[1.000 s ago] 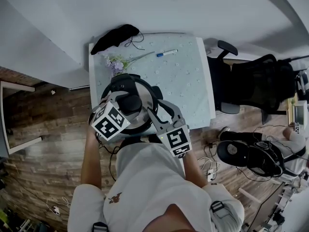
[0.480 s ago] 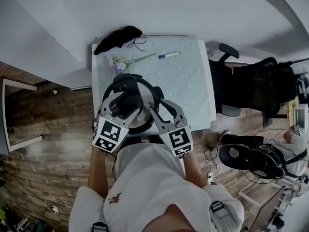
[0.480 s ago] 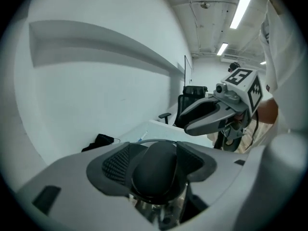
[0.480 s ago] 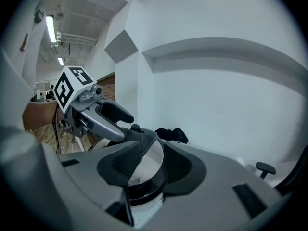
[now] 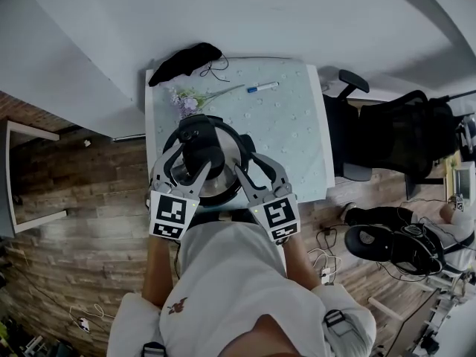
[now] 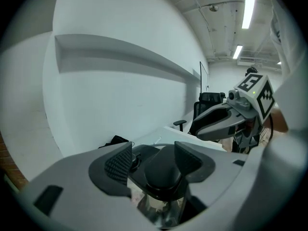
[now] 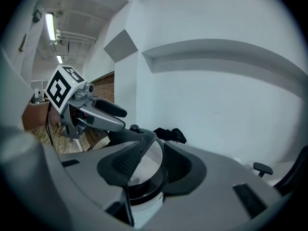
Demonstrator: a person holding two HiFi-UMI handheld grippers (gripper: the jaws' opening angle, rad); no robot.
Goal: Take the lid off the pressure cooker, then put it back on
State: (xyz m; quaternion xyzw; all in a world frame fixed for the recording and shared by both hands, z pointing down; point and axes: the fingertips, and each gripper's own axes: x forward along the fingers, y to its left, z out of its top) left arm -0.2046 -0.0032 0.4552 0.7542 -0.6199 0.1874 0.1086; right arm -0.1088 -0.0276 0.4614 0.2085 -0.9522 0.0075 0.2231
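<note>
The black round lid knob (image 6: 162,173) is flanked, not yet pinched, by the just-narrowed jaws of the left gripper (image 6: 154,161); the right gripper (image 7: 150,163) is spread.

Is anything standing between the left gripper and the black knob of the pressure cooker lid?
Nothing visible does. The jaws of the left gripper have just been closing and straddle the black round knob on the steel lid; only a small gap shows beside the left pad.

The left claw (image 5: 192,159), tilted slightly downward, has just been closing its jaws, with a knob (image 6: 163,170) between them. Beside it to the right, the right claw (image 5: 249,166) holds its jaws apart.
</note>
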